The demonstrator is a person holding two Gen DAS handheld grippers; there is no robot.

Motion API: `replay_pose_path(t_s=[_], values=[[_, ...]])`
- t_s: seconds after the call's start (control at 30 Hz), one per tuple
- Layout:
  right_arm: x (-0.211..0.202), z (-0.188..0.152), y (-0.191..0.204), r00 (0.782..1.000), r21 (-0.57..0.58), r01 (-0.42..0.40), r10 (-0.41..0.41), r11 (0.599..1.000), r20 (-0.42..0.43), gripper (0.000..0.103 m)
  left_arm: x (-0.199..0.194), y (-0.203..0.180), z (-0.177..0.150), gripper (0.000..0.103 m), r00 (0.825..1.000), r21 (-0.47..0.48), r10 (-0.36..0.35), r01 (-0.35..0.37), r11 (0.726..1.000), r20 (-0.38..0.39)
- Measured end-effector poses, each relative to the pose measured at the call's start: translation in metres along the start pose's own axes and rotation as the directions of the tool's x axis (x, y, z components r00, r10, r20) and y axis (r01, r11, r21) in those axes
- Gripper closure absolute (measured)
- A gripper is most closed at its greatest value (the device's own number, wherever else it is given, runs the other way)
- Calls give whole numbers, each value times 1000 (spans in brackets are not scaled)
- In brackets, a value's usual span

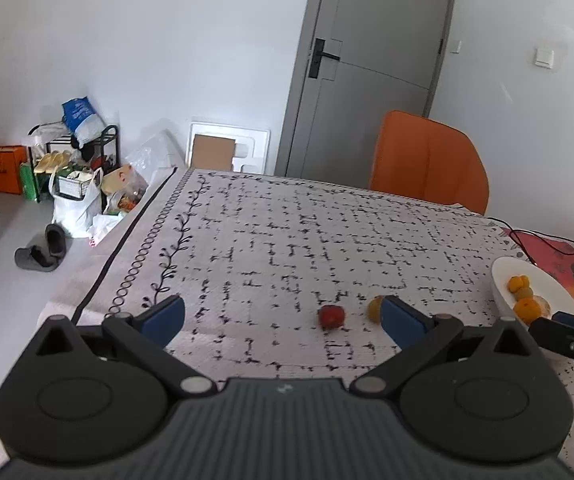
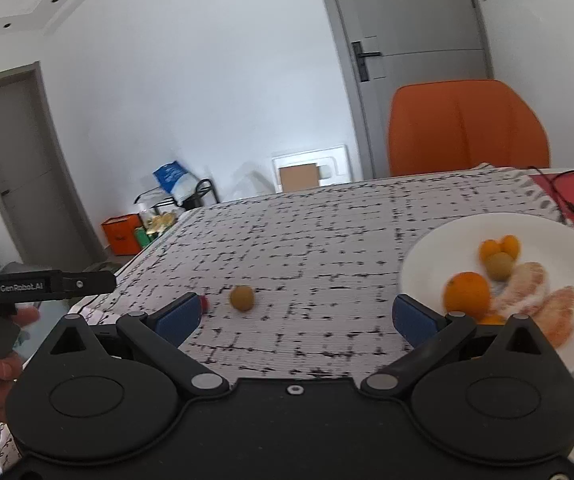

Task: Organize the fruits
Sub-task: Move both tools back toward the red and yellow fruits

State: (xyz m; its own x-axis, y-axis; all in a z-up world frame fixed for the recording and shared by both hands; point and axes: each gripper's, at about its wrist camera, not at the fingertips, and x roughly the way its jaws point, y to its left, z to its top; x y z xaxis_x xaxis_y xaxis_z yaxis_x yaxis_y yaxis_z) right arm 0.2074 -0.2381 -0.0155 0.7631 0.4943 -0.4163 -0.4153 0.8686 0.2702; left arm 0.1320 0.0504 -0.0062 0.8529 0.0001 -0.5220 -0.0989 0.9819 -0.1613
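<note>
Both sets of my blue-padded fingers are standing wide apart and holding nothing. The left gripper (image 1: 283,314) is hovering low over the surface (image 1: 287,232), which is wearing a white cloth with a black broken-grid print; the right gripper (image 2: 295,318) is doing the same, lower centre of its own view.

Done so far, judging from the layout: the round white ceramic plate (image 2: 439,240), sitting at the right of the right wrist view, is already carrying most of the fruit. I am counting one larger orange mandarin (image 2: 467,294), a small cluster of little orange and dull-green round fruits (image 2: 499,256) behind it, and peeled pinkish citrus segments (image 2: 543,300) toward the plate's lower right. The view is blurred, so an exact count is uncertain.

Left to do: two pieces are lying loose on the cloth, well apart from the plate. A small red round fruit (image 1: 331,317) is resting just right of centre in the left wrist view, and a small yellow-brown round fruit (image 1: 375,309) is sitting close beside it, partly hidden behind my left gripper's right finger (image 1: 401,322). In the right wrist view the yellow-brown one is showing left of centre, the red one peeking from behind a finger pad.

I am judging the task mostly complete: two pieces remaining.
</note>
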Motion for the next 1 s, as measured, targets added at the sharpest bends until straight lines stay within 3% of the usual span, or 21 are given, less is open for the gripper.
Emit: replay_pose_path(t_s=[0.13,0.33,0.67,1.0], values=[[10,1,7,1000,-22,-18,17,1000,-17,0,2,8,-2,1,1000,-5,21,-21,1000,4],[26,4,14,998,-44,-33,31,998,-47,5,7,13,-5,5,1000,-6,-11,11,1000,10],[40,6,11,996,-46,-41,37,998,-75,18,34,1,-7,35,997,9,-73,73,997,-28],[51,8,0,994,-36,-49,45,998,-102,29,61,-18,-9,52,991,33,-112,114,993,-69]])
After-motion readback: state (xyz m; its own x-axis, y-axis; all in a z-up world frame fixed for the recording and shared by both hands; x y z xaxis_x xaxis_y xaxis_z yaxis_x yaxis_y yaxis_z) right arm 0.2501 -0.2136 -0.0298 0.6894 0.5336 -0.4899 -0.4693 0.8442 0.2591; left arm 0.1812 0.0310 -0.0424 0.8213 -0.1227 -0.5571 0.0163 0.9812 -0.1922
